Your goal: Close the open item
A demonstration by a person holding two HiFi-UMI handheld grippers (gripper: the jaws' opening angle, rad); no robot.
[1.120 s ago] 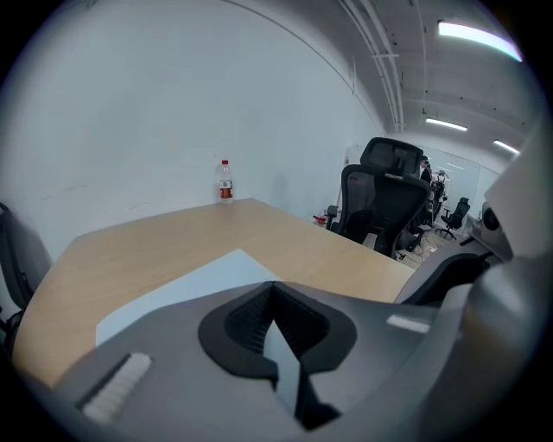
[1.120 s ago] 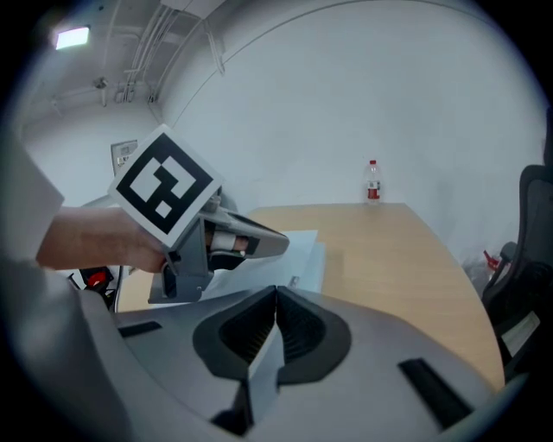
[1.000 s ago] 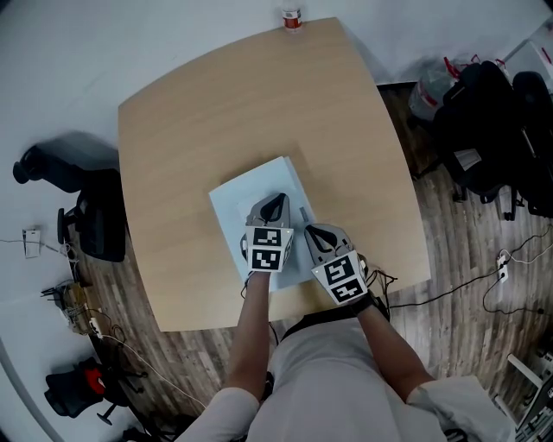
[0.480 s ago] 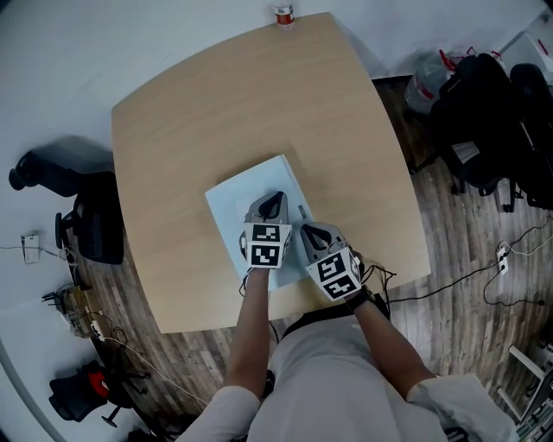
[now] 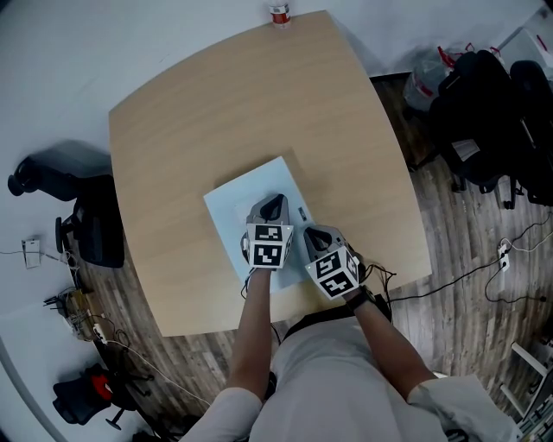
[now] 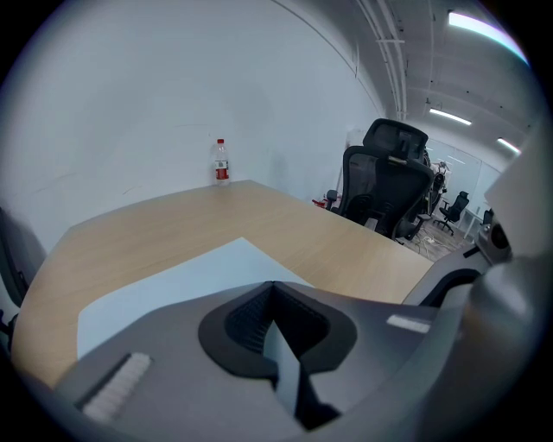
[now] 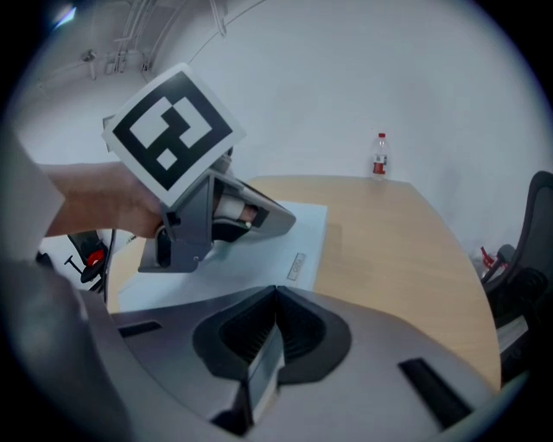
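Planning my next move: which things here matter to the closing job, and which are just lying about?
Job:
- flat pale-blue item, lying flat on the table
- left tool, shut, over it
- right tool, shut, at its right edge

Lying about:
- water bottle, at the table's far edge
- office chair
- black bags, on the floor

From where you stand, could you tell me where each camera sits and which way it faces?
Head view: on the person's head, looking steeply down at the table and pale blue flat item; forearms, left gripper, right gripper show.
Left gripper view: on the left gripper, looking along its shut jaws across the table to a water bottle and office chair.
Right gripper view: on the right gripper, facing likewise; left gripper and left hand show.
Shared: all three show the flat item and water bottle.
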